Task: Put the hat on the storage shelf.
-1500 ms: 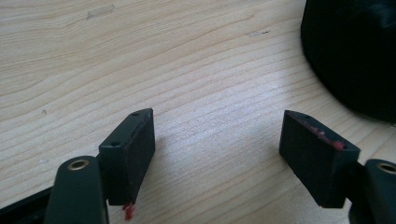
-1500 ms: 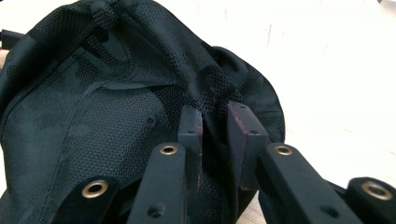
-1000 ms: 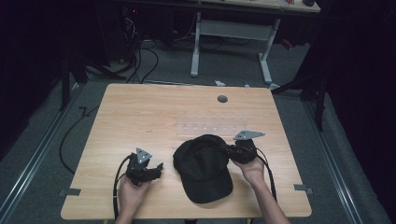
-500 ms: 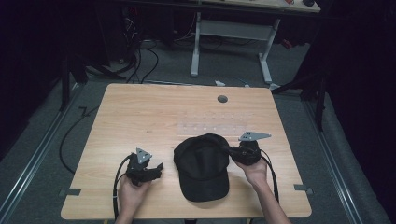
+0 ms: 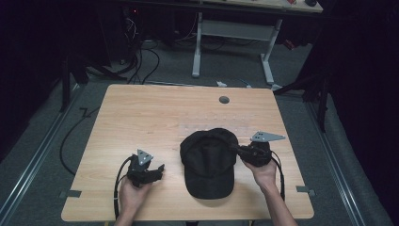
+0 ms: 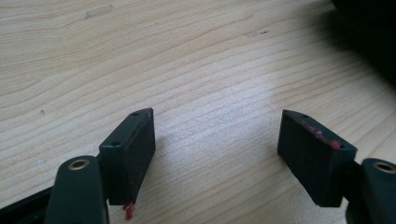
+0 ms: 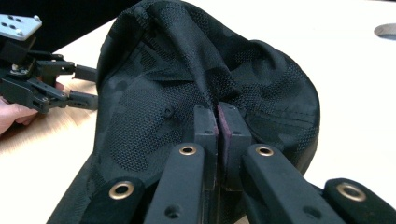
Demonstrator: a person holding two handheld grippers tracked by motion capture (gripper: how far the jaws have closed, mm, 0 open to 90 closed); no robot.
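Your pale wooden surface (image 5: 141, 117) stands on a grey floor in a dark room. Your left tongs (image 5: 159, 170) rest low on it, gaping wide on nothing. At centre lies the black cap (image 5: 209, 160); your right tongs (image 5: 235, 149) pinch its crown fabric tight.

The high view looks forward and down on the whole table (image 5: 141, 117) from above. Each gripper view sits close and low along its own jaws; the right one shares the cap (image 7: 187, 84) with the high view.
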